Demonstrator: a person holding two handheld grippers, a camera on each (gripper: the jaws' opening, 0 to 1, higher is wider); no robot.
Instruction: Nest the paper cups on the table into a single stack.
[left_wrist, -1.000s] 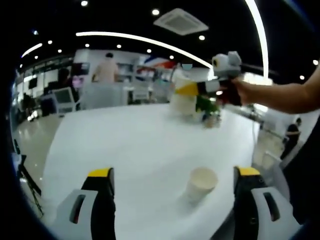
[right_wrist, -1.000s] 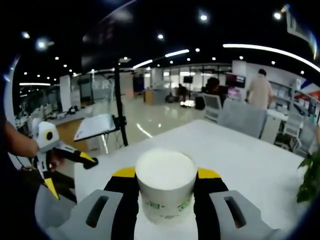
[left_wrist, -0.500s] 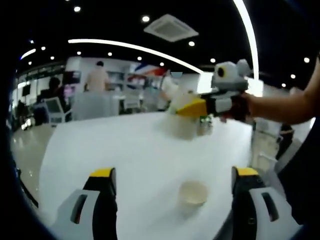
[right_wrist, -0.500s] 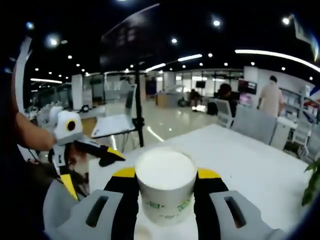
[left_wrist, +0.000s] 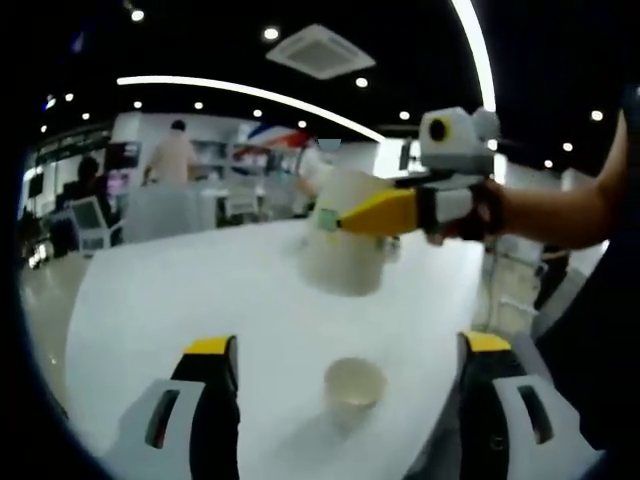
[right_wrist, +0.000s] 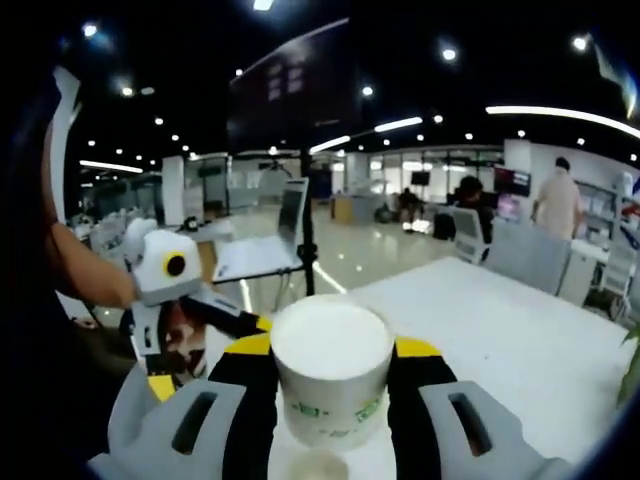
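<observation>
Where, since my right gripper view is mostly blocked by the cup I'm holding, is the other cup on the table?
Observer: In the left gripper view the loose cup stands upright, mouth up, on the white table, lower in the picture than your held cup.
Operator: Are the two cups touching?
Observer: No. Bare table shows between them; the held cup is in the air, clamped by the right gripper.
Operator: Is the left gripper on the loose cup?
Observer: No. The left gripper has its jaws open wide, and the loose cup sits between them untouched.
</observation>
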